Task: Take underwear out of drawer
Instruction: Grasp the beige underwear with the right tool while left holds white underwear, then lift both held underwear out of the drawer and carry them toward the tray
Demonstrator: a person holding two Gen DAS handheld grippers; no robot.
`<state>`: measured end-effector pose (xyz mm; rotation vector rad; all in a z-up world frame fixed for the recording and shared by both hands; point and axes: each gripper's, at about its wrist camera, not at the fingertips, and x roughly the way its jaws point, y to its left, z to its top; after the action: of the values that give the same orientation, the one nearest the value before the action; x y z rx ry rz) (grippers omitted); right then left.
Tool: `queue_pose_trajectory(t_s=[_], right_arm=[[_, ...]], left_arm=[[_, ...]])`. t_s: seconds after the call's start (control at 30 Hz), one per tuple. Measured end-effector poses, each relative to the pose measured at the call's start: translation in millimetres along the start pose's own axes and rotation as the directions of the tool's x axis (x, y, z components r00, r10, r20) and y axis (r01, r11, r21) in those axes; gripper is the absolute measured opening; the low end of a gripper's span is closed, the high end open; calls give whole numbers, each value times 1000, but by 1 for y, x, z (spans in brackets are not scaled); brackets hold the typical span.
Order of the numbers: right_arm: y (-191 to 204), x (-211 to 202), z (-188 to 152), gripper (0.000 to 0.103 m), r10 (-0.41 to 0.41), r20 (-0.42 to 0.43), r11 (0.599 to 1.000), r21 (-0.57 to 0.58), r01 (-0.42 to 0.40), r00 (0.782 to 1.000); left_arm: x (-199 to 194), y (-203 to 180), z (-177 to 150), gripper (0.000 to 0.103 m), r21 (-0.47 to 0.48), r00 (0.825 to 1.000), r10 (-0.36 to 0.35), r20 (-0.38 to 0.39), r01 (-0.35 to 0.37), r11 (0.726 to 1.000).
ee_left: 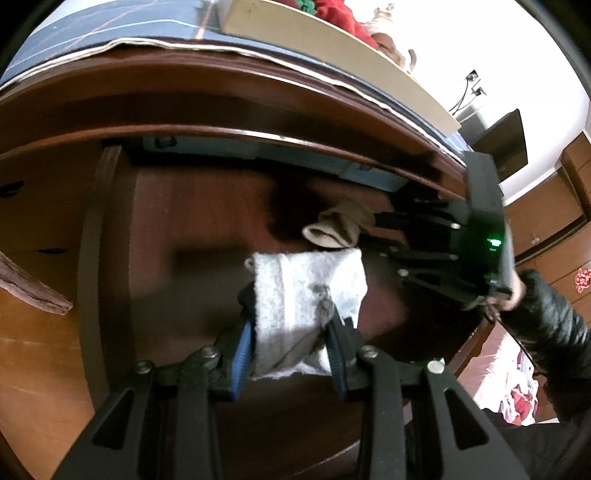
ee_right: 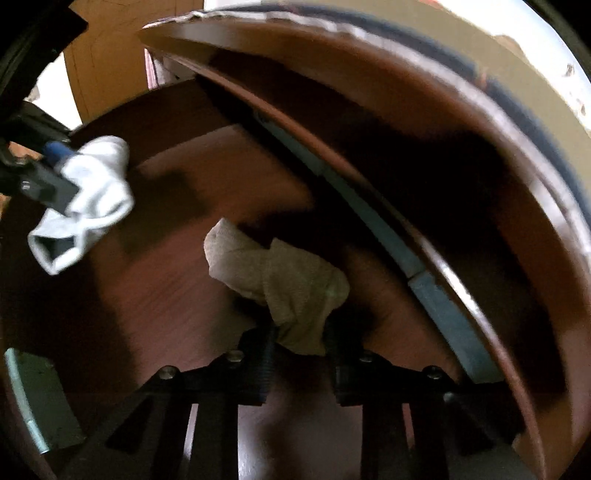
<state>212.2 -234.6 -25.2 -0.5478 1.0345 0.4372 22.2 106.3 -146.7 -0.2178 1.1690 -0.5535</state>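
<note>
My left gripper (ee_left: 291, 328) is shut on a white fuzzy cloth piece (ee_left: 306, 291) and holds it above the floor of the open wooden drawer (ee_left: 184, 229). The same white piece (ee_right: 92, 199) shows at the left of the right wrist view, in the left gripper (ee_right: 64, 173). My right gripper (ee_right: 299, 332) is shut on a beige knitted piece (ee_right: 284, 273) just above the drawer floor (ee_right: 166, 288). In the left wrist view the right gripper (ee_left: 373, 229) reaches in from the right, with the beige piece (ee_left: 340, 227) at its tips.
The dresser top (ee_left: 221, 96) overhangs the drawer, with a light board (ee_left: 332, 48) and red cloth (ee_left: 340, 11) on it. A brown cloth (ee_left: 33, 288) hangs at the left. A dark sleeve (ee_left: 546, 325) is at the right. The drawer's pale blue back wall (ee_right: 369, 214) curves behind.
</note>
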Motion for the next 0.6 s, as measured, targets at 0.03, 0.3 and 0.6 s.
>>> queue_pose_trajectory(t_s=[0.03, 0.3, 0.6], right_arm=[[-2, -8, 1, 26, 4, 4, 1000, 15, -4, 1000], [-7, -87, -48, 25, 5, 81, 955, 296, -29, 997], [21, -106, -130, 25, -192, 197, 850, 524, 62, 961]], left_arm=[[0, -1, 0, 35, -3, 1000, 7, 3, -7, 1000], [-6, -20, 3, 35, 24, 994, 91, 58, -92, 995], [-6, -68, -2, 35, 93, 967, 211, 146, -225, 970]])
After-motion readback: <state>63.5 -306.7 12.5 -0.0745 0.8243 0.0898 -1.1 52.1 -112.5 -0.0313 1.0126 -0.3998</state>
